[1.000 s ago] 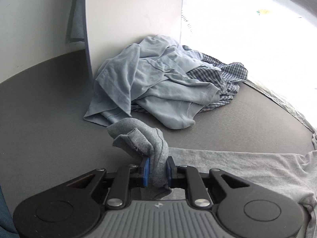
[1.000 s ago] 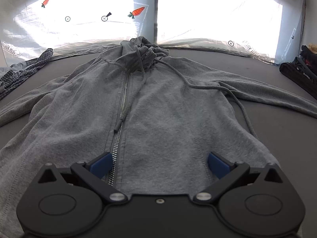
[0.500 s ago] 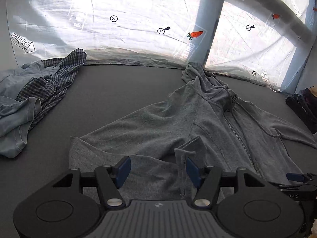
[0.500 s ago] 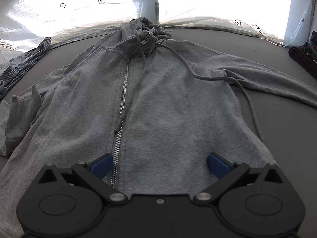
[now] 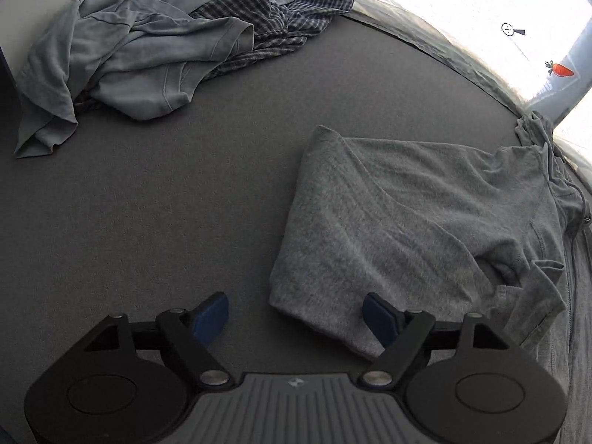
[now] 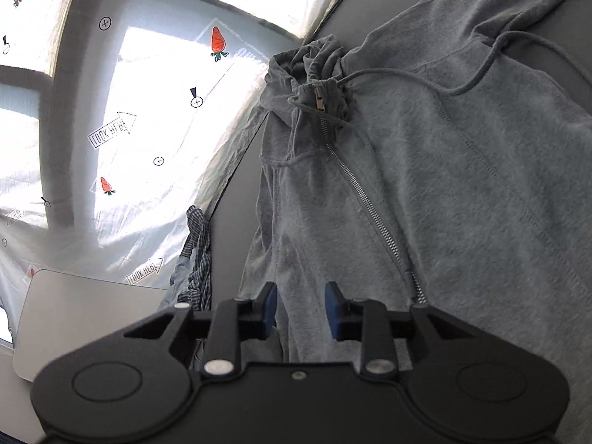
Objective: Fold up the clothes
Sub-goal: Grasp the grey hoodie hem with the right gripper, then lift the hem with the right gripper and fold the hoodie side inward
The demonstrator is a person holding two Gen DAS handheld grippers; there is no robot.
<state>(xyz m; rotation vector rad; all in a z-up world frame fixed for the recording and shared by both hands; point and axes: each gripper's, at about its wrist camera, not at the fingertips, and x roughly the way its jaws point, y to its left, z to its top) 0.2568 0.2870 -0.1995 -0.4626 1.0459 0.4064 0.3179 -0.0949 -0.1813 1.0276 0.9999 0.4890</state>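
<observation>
A grey zip hoodie (image 6: 462, 192) lies spread on the dark grey table (image 5: 148, 203), hood towards the backdrop. Its sleeve (image 5: 388, 222) is folded back over the body. My left gripper (image 5: 296, 314) hangs over the sleeve's near corner with its jaws opening wide; the corner lies beneath the gap by the right pad (image 5: 377, 318), and nothing is gripped. In the right wrist view the picture is rolled. My right gripper (image 6: 301, 309) is over the hoodie's side, left of the zip (image 6: 370, 214), jaws closing. Fabric shows in the gap, and the pads are clear of it.
A pile of a light blue shirt (image 5: 129, 48) and a checked shirt (image 5: 281, 11) lies at the table's far left. A white backdrop sheet with carrot prints (image 6: 148, 111) hangs behind the table. A white panel (image 6: 85, 318) stands beside the pile.
My left gripper let go of the sleeve cuff, opened wide and swung over the folded sleeve. My right gripper rolled, shifted to the hoodie's side and narrowed from wide open.
</observation>
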